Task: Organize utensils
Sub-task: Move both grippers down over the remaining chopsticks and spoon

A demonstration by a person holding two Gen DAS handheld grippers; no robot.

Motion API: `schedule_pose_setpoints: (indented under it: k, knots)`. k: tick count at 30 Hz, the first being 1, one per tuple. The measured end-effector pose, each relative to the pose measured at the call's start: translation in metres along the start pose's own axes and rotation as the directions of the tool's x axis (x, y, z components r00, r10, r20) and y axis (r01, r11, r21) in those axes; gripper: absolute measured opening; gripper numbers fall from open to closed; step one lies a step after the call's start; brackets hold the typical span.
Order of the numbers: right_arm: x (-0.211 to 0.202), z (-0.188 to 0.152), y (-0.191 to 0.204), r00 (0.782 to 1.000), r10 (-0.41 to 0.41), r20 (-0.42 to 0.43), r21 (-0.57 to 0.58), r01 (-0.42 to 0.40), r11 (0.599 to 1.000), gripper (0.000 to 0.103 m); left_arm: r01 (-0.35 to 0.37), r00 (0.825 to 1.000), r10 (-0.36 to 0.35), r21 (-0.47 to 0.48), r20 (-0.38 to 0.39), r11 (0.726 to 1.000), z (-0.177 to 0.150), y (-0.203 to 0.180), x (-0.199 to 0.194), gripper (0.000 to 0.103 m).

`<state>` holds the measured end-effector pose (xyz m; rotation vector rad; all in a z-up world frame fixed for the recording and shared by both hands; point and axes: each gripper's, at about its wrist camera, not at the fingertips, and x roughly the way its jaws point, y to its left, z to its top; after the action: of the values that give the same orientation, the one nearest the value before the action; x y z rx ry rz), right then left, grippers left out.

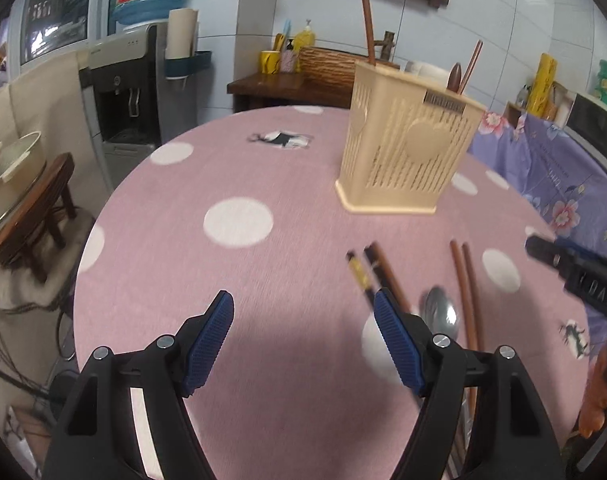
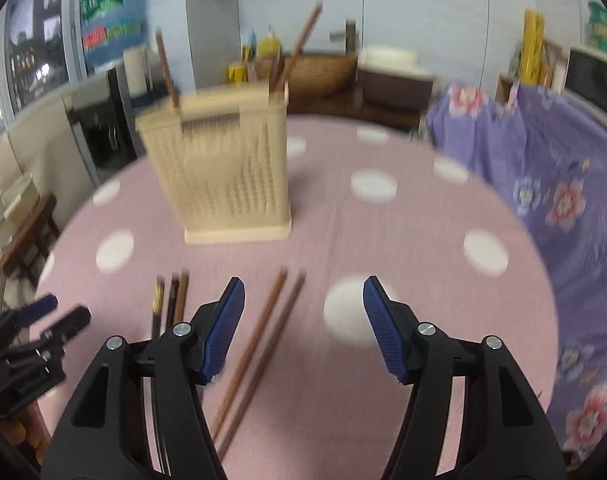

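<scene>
L gripper jaws open, empty | R gripper same | spoon part-hidden | holder blurred

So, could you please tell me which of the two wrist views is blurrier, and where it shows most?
Right wrist view: heavier motion blur, smearing the beige utensil holder and brown chopsticks; left wrist view: holder fairly crisp, only the spoon slightly smeared; both bend at the fisheye edges.
</scene>
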<state>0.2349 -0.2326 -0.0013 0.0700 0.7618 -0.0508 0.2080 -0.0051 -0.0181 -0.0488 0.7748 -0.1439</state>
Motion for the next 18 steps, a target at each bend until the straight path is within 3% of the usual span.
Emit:
schedule_pose_setpoints:
  k: [7,18]
  knots:
    - [0.016,-0.056,0.014,0.992,-0.038,-0.118,-0.009,0.037,0.999,0.062,-0.024,0.999,0.025,0.029,-0.043,0.999,-0.032,-0.008,0.004,0.072]
    - [0.027,-0.069,0.029,0.98,-0.063,-0.19,-0.029,0.058,0.998,0.063,-0.016,0.998,0.02,0.081,-0.059,0.997,-0.046,-0.028,0.005,0.072]
